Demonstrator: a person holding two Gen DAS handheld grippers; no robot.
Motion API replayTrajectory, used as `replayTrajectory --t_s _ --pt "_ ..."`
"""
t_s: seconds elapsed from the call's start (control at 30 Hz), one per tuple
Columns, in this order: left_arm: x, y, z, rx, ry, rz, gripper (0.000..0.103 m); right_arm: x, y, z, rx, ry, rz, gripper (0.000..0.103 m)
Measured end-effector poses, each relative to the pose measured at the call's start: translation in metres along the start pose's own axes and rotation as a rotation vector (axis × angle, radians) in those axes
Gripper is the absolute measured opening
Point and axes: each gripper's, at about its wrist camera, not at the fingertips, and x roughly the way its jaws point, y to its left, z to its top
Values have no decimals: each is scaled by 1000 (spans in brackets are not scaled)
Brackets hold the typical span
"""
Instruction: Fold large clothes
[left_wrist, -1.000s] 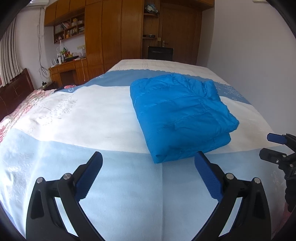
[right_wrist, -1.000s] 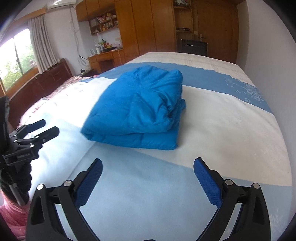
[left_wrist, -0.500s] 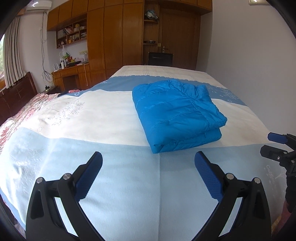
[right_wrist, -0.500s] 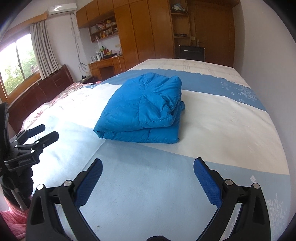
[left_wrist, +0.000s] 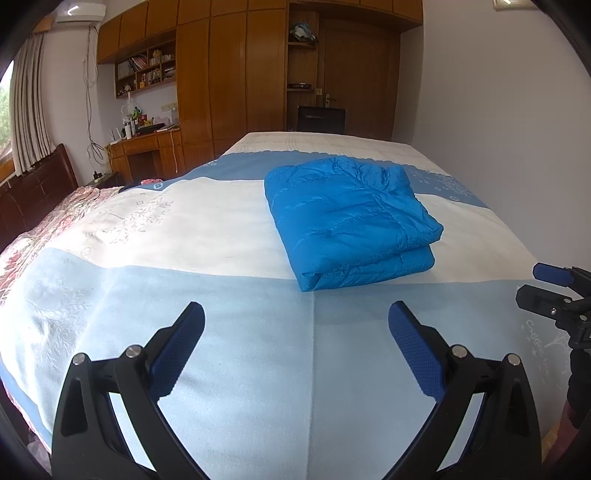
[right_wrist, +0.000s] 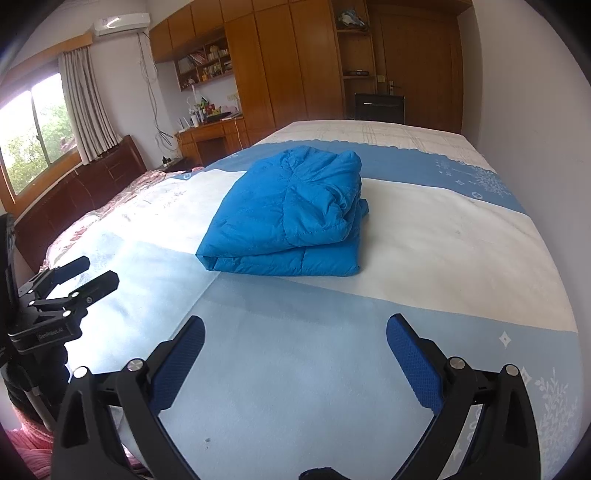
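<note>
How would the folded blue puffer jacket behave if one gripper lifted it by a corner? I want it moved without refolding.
The blue puffer jacket looks quilted and puffy, so probably light for its bulk. Its stacked layers lie loose, so a corner lift would likely let it flop open. The shell has a slight sheen, so it may slip on the bedspread.

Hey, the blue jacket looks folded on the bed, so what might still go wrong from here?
The puffy jacket may spring open: its top layer bulges loosely at the right side. Both the left gripper and right gripper are open and clear of it, so nothing holds the fold down.
</note>
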Motion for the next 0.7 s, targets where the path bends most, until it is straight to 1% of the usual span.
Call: replayTrajectory --t_s 0.7 --pt "-2 -2 0 4 3 0 99 -1 4 0 -11 -5 8 99"
